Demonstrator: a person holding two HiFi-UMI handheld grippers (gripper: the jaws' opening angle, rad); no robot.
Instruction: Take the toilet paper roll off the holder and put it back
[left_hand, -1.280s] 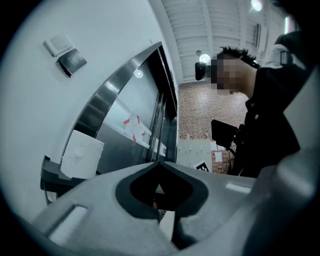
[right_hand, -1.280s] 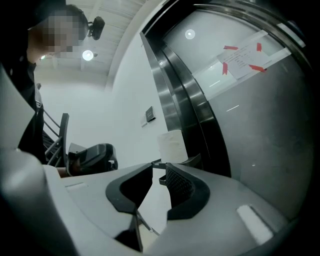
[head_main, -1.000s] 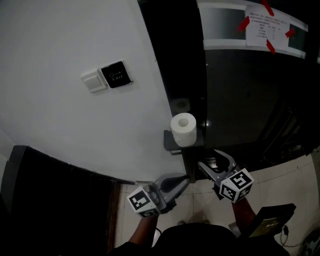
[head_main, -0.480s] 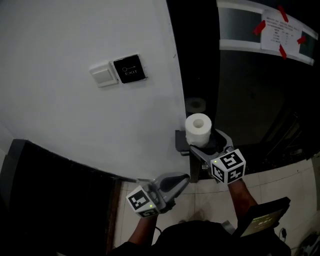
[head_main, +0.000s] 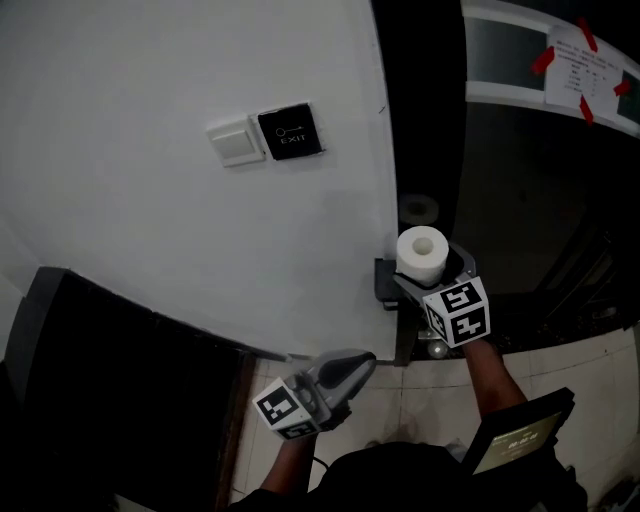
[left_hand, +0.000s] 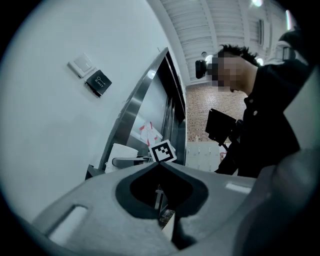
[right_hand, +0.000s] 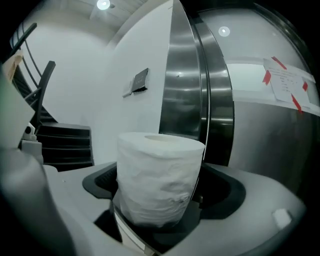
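A white toilet paper roll (head_main: 421, 252) stands upright on a small dark holder (head_main: 384, 285) fixed to the wall beside a metal door frame. My right gripper (head_main: 432, 272) reaches around it from below. In the right gripper view the roll (right_hand: 159, 177) fills the space between the jaws, which are still opening; a dark gap shows beside the roll and the pads do not press it. My left gripper (head_main: 362, 360) hangs lower, away from the roll, with its jaw tips (left_hand: 159, 165) together and nothing in them.
On the white wall sit a black EXIT plate (head_main: 291, 131) and a white switch (head_main: 236, 142). A notice taped with red strips (head_main: 590, 70) hangs on the dark door. Dark stairs (head_main: 100, 380) lie at left. A person in dark clothes (left_hand: 260, 120) stands behind.
My right gripper has risen from floor level to the holder and spread its jaws around the roll. The left gripper has hardly moved.
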